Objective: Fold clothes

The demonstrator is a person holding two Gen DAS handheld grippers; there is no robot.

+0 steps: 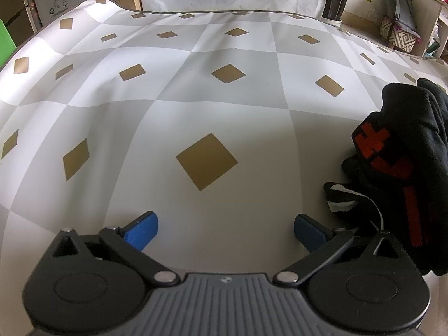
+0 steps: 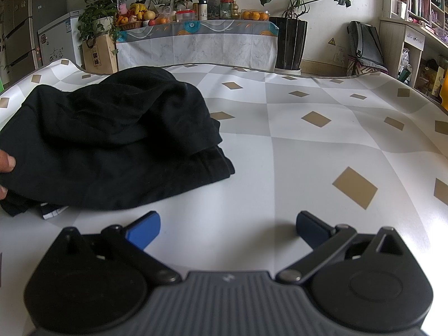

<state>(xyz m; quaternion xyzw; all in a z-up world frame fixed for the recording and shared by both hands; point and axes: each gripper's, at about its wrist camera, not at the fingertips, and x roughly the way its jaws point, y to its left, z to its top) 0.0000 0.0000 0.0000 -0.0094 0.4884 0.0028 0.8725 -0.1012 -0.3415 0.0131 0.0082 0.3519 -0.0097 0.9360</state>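
A crumpled black garment [image 2: 112, 140] lies in a heap on the checked tablecloth [image 2: 308, 145], left of my right gripper. In the left wrist view the same garment [image 1: 406, 151] sits at the right edge and shows a red print and a white-trimmed edge. My left gripper [image 1: 225, 231] is open and empty, low over the cloth, with the garment to its right. My right gripper [image 2: 228, 231] is open and empty, just in front of and right of the heap. A person's fingers [image 2: 5, 165] touch the garment at the far left.
The cloth [image 1: 196, 117] has grey and white squares with tan diamonds. Behind the table stand a sideboard with fruit and jars [image 2: 196, 19], potted plants [image 2: 291, 42], a cardboard box [image 2: 99, 53], a fridge [image 2: 16, 22] and shelves [image 2: 414, 28].
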